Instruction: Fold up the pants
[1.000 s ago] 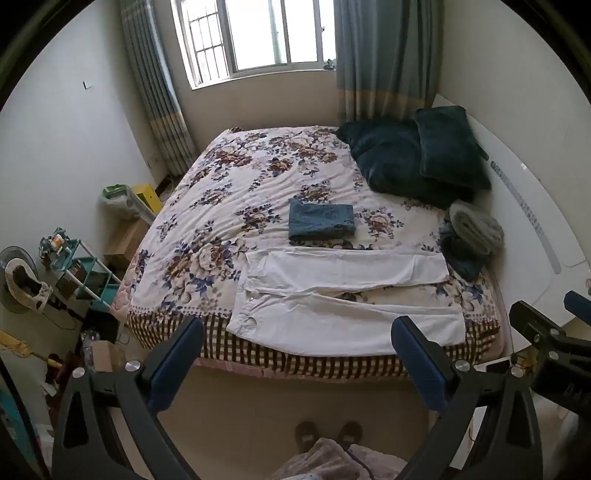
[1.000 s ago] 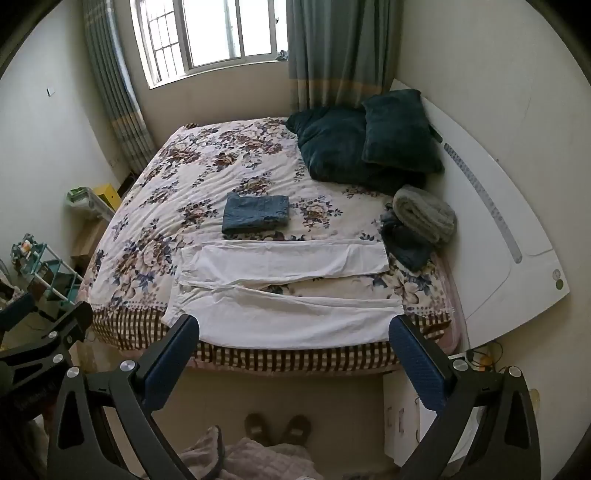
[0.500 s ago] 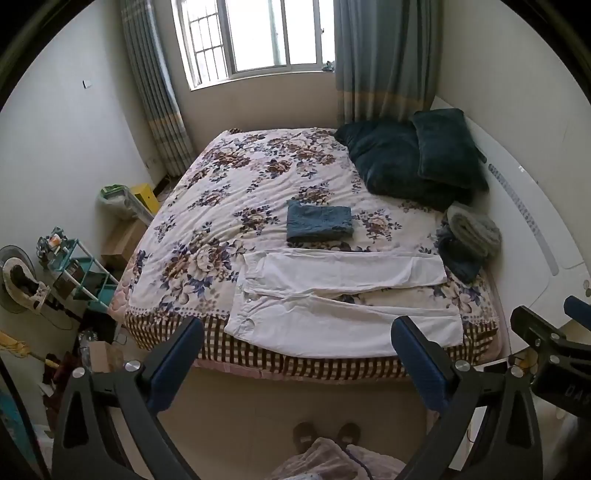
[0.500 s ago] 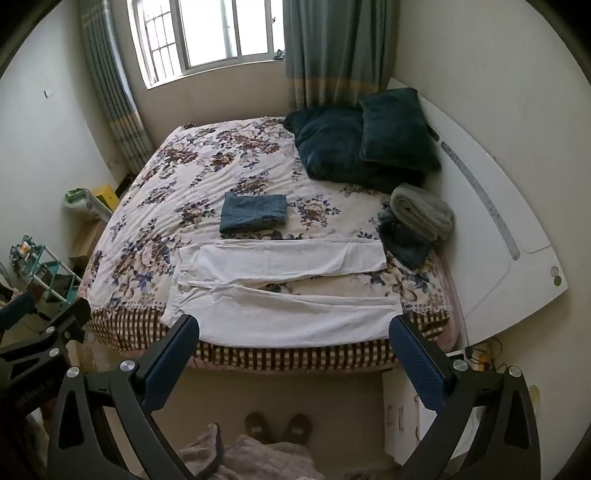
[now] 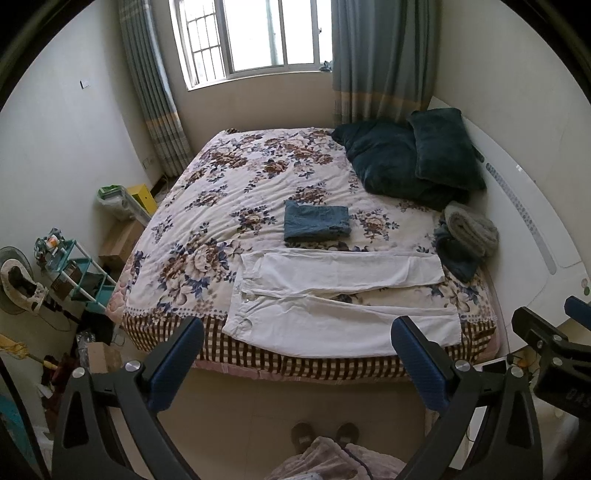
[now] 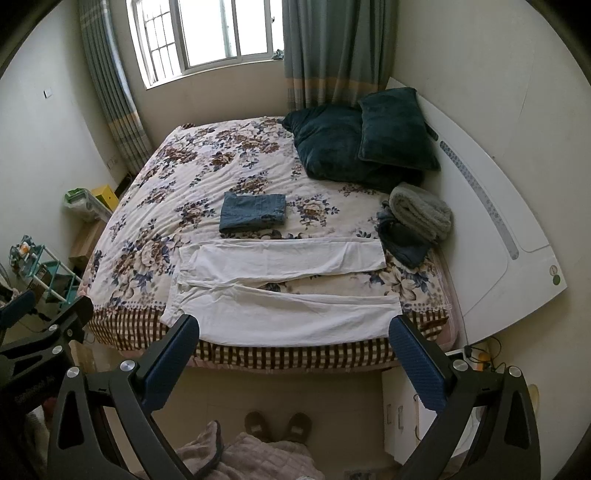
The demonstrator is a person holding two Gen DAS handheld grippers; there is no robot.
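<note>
Pants [image 5: 343, 295]: white, flat, legs splayed | bed [image 5: 236, 192] edge | both jaws apart, empty

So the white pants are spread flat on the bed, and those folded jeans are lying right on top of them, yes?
Not quite. The white pants are spread flat, but the folded jeans lie beyond them on the floral bedspread, not on top, as the right wrist view shows.

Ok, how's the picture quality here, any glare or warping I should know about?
Left wrist view: the window is blown out white, the walls bow from the fisheye, and the white pants stay sharp and evenly lit. Right wrist view: same blown-out window, dark corner vignette, and the bed in focus.
</note>
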